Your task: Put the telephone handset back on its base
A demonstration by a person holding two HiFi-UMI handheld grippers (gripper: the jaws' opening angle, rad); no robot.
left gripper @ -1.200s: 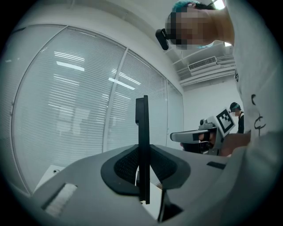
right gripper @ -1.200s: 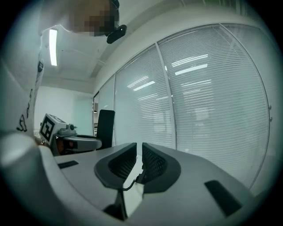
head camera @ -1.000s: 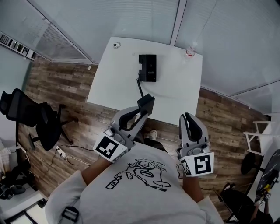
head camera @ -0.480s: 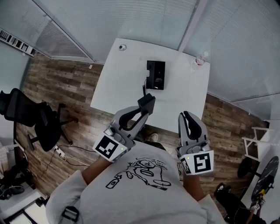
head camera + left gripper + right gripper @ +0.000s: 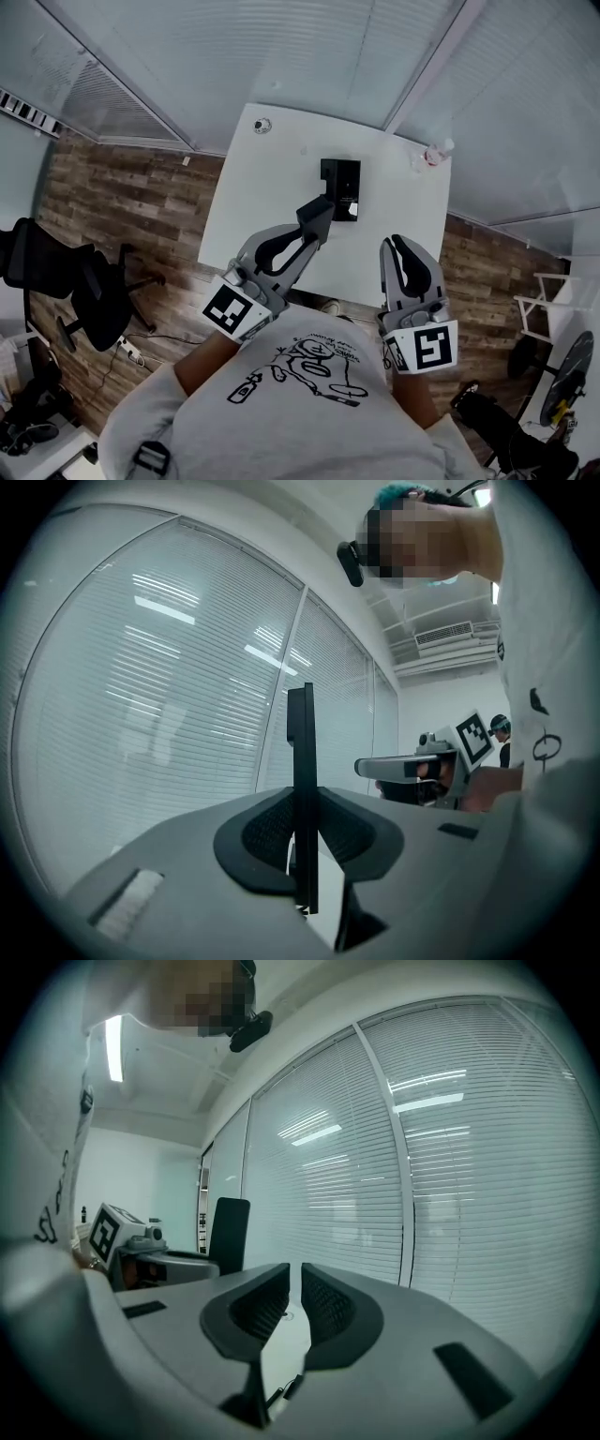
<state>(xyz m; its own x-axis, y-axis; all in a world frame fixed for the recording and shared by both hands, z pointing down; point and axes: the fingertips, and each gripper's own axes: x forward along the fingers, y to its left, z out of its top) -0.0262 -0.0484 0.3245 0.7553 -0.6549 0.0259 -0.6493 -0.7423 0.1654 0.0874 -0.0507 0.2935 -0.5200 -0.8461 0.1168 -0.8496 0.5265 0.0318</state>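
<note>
1. Two grippers are held in front of the person, above the near edge of a white table [image 5: 248,202].
2. The left gripper [image 5: 312,227] is clenched on the black handset [image 5: 316,213]. In the left gripper view the handset stands upright and edge-on between the jaws.
3. The handset is not on its base [image 5: 340,186]. In the head view its far end appears just beside the near left corner of the base, and I cannot tell if they touch.
4. The base lies flat near the middle of the table.
5. The right gripper [image 5: 395,247] holds nothing. Its jaws are almost together, with only a thin slit between them.
6. A small round thing [image 5: 262,125] lies at the far left corner of the table.
7. An office chair [image 5: 89,281] stands on the wooden floor [image 5: 122,187], well apart from the table on the left.
</note>
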